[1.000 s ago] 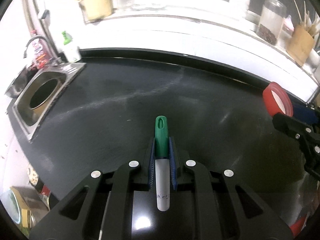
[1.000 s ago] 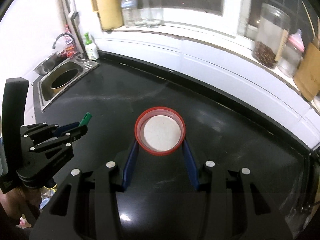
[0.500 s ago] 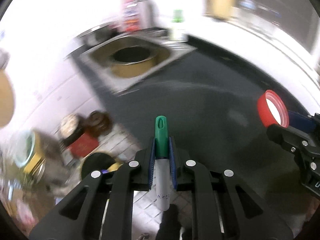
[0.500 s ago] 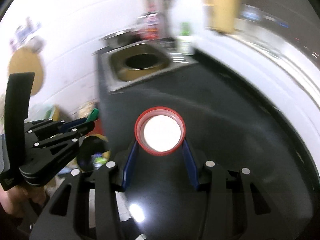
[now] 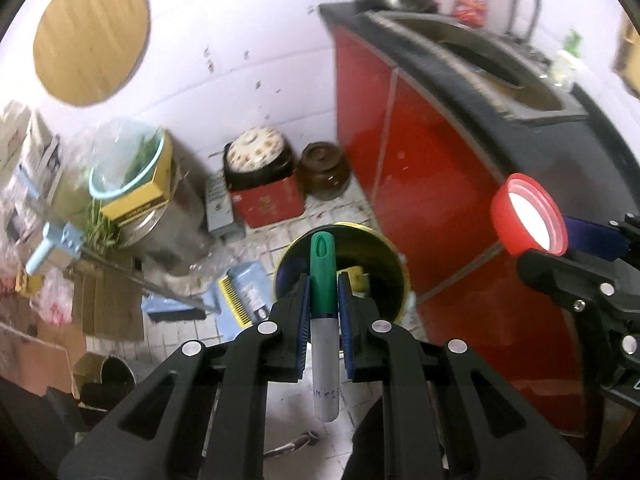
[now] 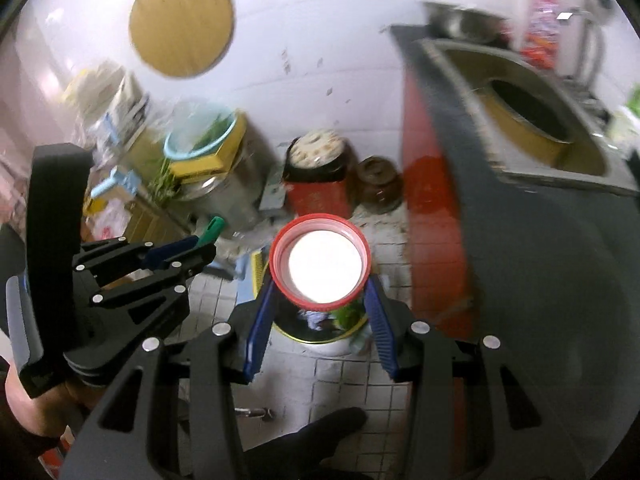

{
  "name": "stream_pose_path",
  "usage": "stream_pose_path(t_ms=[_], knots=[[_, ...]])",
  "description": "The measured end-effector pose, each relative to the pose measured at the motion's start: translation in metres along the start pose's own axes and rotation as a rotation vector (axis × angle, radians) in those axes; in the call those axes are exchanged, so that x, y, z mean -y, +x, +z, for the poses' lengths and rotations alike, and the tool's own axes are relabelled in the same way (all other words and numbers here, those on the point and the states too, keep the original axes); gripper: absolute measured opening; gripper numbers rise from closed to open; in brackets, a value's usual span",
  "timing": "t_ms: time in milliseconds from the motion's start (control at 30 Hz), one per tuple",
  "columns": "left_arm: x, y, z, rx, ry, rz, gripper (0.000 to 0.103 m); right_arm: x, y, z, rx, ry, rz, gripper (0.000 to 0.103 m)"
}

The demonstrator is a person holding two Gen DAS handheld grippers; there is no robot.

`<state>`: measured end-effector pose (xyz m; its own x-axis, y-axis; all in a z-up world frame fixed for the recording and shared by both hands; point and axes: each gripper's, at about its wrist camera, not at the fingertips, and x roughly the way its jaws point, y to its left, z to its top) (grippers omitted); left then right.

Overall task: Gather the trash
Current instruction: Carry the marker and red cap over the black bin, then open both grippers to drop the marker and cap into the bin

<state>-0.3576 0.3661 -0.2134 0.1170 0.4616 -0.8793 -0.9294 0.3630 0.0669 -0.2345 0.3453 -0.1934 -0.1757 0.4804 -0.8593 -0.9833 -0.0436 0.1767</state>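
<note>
My left gripper [image 5: 323, 284] is shut on a marker [image 5: 323, 280] with a green cap and a white barrel. It hangs above a round bin [image 5: 386, 252] with a gold rim that stands on the tiled floor. My right gripper [image 6: 319, 280] is shut on a red jar lid [image 6: 319, 264] with a white inside. Below that lid the same bin [image 6: 320, 334] shows some rubbish in it. The red lid [image 5: 528, 220] and right gripper also show at the right of the left wrist view. The left gripper [image 6: 188, 246] with its green marker tip [image 6: 213, 227] sits at the left of the right wrist view.
Red cabinet doors [image 5: 424, 168] under a black counter [image 5: 560, 136] with a sink [image 6: 532, 116] stand to the right of the bin. Along the white wall are a red box [image 5: 266, 200], a brown jar [image 5: 324, 172], a dustpan [image 5: 240, 292] and cardboard. A dark shoe [image 6: 304, 444] is near the bottom.
Both grippers have swung left off the black counter and dipped toward the floor. The view has gone from the countertop to the bin and the clutter by the wall. Both grips are unchanged.
</note>
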Motion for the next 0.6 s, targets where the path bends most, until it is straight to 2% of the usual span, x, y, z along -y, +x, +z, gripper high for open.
stream_pose_path(t_ms=[133, 267, 533, 567, 600], knots=[[-0.016, 0.041, -0.008, -0.039, -0.045, -0.014, 0.013, -0.009, 0.053, 0.011, -0.055, -0.023, 0.018, 0.045], [-0.02, 0.074, -0.014, -0.055, -0.045, -0.014, 0.013, -0.003, 0.098, 0.02, -0.101, -0.032, 0.017, 0.045], [-0.022, 0.109, -0.018, -0.064, -0.039, -0.028, 0.013, 0.007, 0.131, 0.027, -0.122, -0.054, 0.006, 0.046], [-0.023, 0.112, -0.016, -0.064, -0.036, -0.033, 0.013, 0.008, 0.135, 0.029, -0.127, -0.054, 0.003, 0.048], [-0.023, 0.115, -0.016, -0.062, -0.036, -0.032, 0.018, 0.008, 0.138, 0.029, -0.141, -0.054, 0.003, 0.054]])
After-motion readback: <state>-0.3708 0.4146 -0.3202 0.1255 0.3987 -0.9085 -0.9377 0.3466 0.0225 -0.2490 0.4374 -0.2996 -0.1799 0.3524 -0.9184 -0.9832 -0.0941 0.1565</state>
